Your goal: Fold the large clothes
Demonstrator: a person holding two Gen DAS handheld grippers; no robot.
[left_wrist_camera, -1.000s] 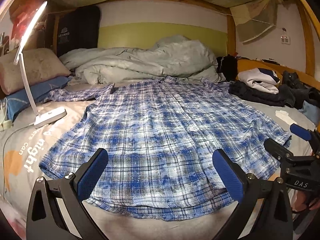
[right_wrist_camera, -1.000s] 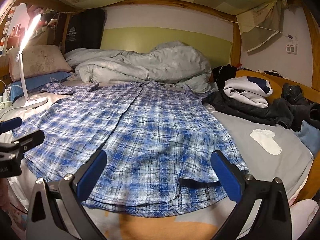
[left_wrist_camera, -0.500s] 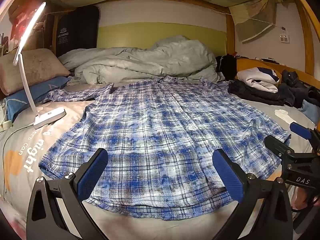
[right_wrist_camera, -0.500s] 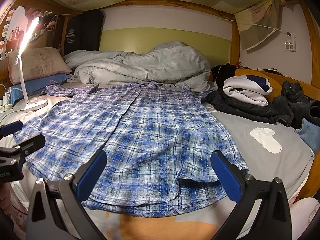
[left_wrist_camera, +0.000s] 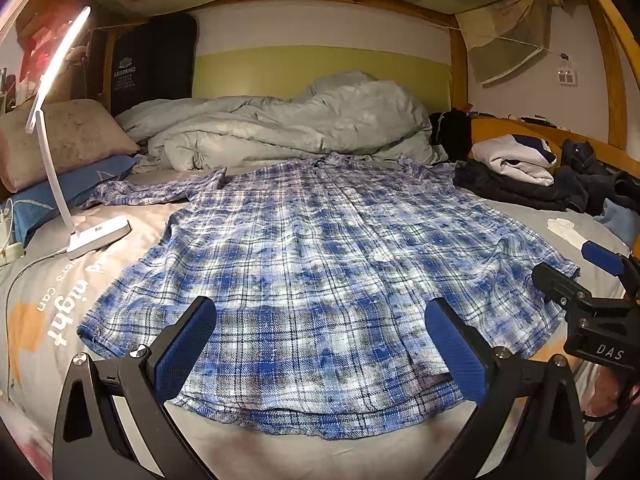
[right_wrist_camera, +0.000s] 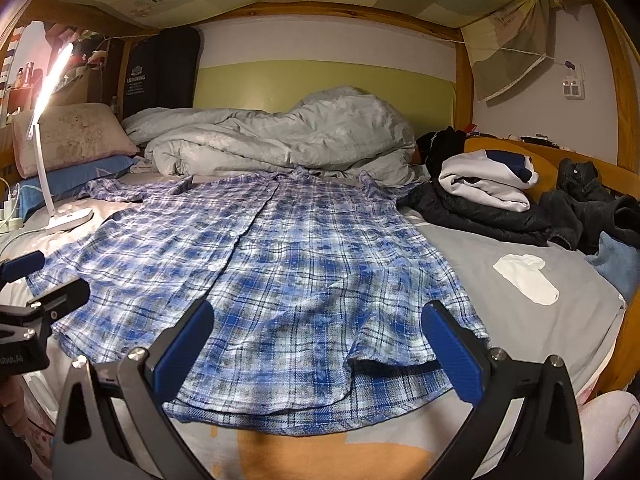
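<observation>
A: Left gripper [left_wrist_camera: 320, 344] first? Spread wide, nothing between the pads, poised just above the hem at 6 o'clock of the shirt [left_wrist_camera: 320, 264].

B: Same for the right gripper [right_wrist_camera: 316, 344]: gaping, empty, low over the hem nearer the 5 o'clock corner. Both pointed up the bed toward 12 o'clock, side by side, each visible at the edge of the other's view.

A: Progress? Hardly begun, by the look of it. Shirt spread flat, buttoned front up, collar at 12 o'clock against the duvet [left_wrist_camera: 280, 128]. One sleeve trailing out toward 10 o'clock. Not a single fold made.

B: Left to do, then: sleeves in, sides in, hem up. Other sleeve hard to make out, maybe under the dark clothes [right_wrist_camera: 480, 212] at 2 o'clock.

A: Further out? Lamp [left_wrist_camera: 96, 232] at 9 o'clock, close to the shirt's edge. White sock [right_wrist_camera: 528, 280] at 3 o'clock, apart from it.
</observation>
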